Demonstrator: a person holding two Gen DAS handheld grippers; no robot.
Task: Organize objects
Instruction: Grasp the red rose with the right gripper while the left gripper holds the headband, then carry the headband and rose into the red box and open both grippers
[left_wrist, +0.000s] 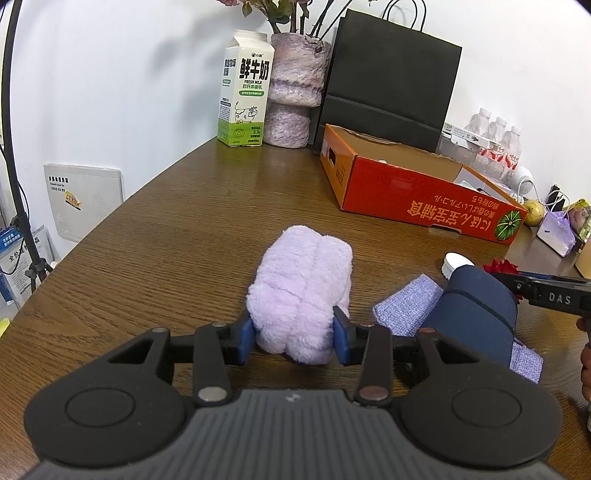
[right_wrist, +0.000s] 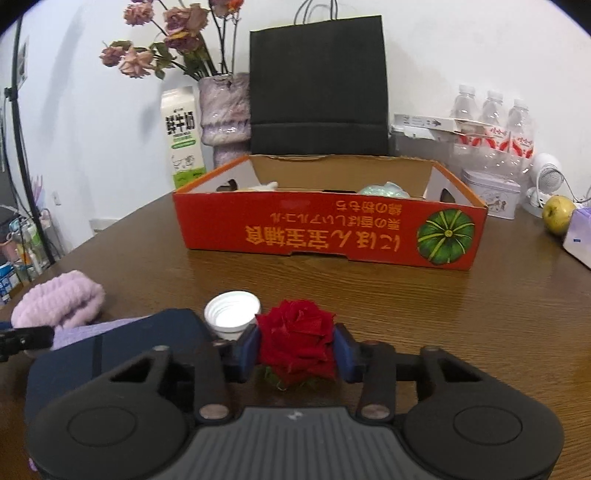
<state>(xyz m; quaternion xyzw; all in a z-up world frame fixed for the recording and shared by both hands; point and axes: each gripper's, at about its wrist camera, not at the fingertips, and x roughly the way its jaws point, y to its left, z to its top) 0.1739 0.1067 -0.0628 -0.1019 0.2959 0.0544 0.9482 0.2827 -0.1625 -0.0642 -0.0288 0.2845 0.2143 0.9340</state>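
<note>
We hold the lilac plush roll (left_wrist: 301, 295) in our left gripper (left_wrist: 295, 334), its blue pads (left_wrist: 245, 338) pressed into the near end of the fluffy bundle from either side; the roll lies lengthwise on the wooden table (left_wrist: 184, 229), pointing away from us. Our right gripper (right_wrist: 297, 350) is closed round the red rose (right_wrist: 295, 336), one blue pad on each flank of the bloom, with a scrap of green leaf showing beneath it; whether the rose is lifted clear of the table we cannot tell.

Just left of the rose stands a white cap (right_wrist: 232, 308), open side up, touching the dark navy object (right_wrist: 122, 347) that lies over a lavender woven cloth (left_wrist: 406, 306); the cloth lies just right of the plush roll.

Farther back on the table sits the open orange box (right_wrist: 325, 232) with a green pumpkin printed on its front wall; pale items lie inside it, too hidden to name. Behind the box stands a black paper bag (right_wrist: 317, 92), and to its left a purple vase (right_wrist: 225, 114) of faded roses beside a milk carton (right_wrist: 183, 140). To the right of the box we see bottled water (right_wrist: 491, 122), a small tin (right_wrist: 491, 194) and a yellow-green fruit (right_wrist: 557, 214).
</note>
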